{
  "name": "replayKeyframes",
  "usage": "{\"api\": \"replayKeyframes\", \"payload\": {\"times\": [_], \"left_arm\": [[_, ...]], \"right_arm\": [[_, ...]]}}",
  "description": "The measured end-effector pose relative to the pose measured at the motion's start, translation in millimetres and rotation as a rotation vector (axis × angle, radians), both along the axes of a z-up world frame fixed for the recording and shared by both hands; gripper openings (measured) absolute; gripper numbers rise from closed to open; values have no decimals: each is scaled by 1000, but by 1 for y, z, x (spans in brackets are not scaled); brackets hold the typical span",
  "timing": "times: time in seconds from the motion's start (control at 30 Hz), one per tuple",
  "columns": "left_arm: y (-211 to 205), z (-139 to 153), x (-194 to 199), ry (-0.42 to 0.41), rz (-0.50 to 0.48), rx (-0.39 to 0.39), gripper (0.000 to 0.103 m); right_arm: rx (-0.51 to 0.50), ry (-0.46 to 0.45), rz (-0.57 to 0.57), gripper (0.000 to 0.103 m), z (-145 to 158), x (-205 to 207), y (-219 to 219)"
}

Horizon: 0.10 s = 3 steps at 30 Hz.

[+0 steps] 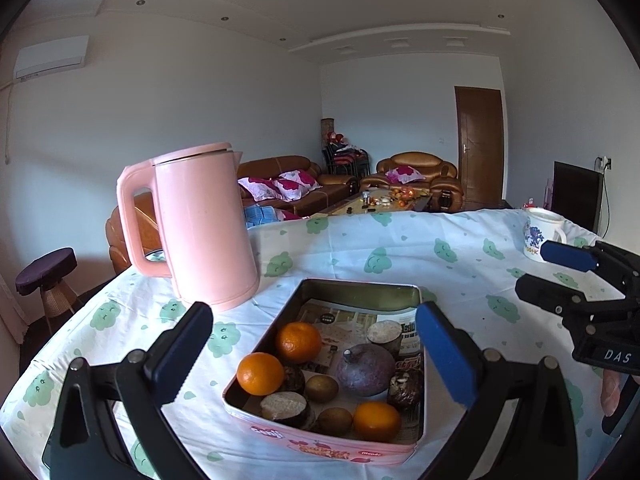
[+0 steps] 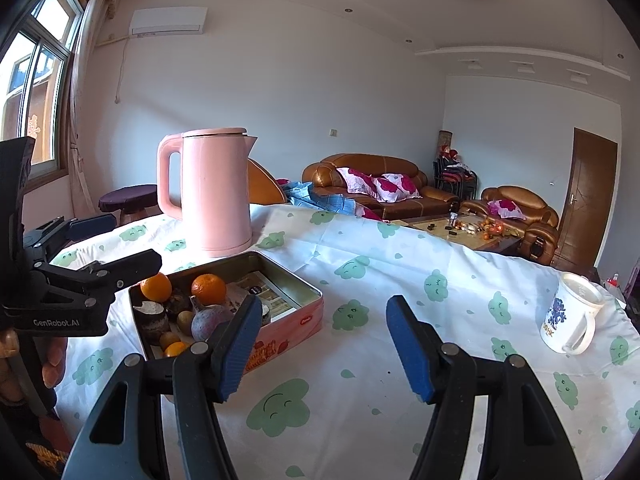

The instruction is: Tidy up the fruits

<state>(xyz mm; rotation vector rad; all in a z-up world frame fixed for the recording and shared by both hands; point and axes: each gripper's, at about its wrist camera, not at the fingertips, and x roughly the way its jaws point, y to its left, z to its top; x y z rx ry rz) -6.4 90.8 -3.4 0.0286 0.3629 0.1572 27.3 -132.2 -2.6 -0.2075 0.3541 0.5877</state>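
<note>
The fruits sit together in an open pink biscuit tin [image 1: 332,450] on a table covered with a cloud-print cloth [image 2: 304,380], just near of a pink electric kettle [image 1: 204,228]. Three mandarins [image 1: 260,373] lie in it, two toward the left side and one at the near right corner, along with a dark purple, pointed fruit [image 1: 365,369] in the middle and a couple of small brown kiwi-like fruits [image 1: 321,388]; some dark, cut-ended pieces among them cannot be identified. The mandarins look light, round and somewhat soft-skinned, so they would likely roll and bruise under a hard squeeze; a gentle hold across the widest part seems best. The purple fruit appears firmer and heavier and is probably best taken around its belly rather than its tip. The left gripper [image 1: 316,354] hovers just above the near end of the tin with its blue pads [image 1: 442,354] spread wide, holding and touching nothing. The right gripper [image 2: 326,346] is likewise released, its jaws apart over bare cloth to the right of the tin, with a white printed mug [image 2: 570,316] further right.
</note>
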Motion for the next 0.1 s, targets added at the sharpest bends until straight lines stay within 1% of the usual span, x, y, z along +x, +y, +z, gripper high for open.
{"api": "replayKeyframes", "payload": {"times": [0.1], "left_arm": [[1, 0, -1, -2, 8, -1, 103]], "right_arm": [[-7, 2, -6, 66, -1, 2, -4]]}}
